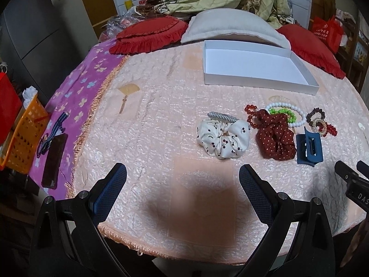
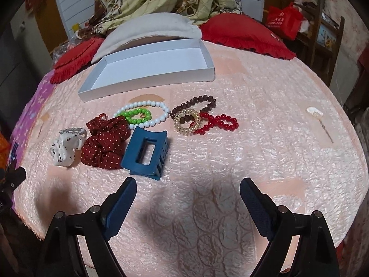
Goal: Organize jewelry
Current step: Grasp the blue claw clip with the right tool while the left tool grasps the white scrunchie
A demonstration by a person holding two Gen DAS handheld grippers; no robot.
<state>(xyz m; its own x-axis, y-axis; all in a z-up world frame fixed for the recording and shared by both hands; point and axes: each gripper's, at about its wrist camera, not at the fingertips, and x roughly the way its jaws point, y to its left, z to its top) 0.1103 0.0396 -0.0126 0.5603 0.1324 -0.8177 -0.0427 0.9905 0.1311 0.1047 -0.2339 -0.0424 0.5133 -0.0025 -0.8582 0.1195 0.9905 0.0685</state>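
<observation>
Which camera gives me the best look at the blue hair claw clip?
The right wrist view: the blue hair claw clip lies large and whole just beyond the open right gripper. The left wrist view shows it smaller, far to the right, beside the dark red scrunchie.

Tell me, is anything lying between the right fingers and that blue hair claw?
Nothing visible. The right gripper is open over bare pink bedspread, and the blue hair claw lies just ahead of its left finger. The red dotted scrunchie sits beside the claw, touching it, not in front of it.
</observation>
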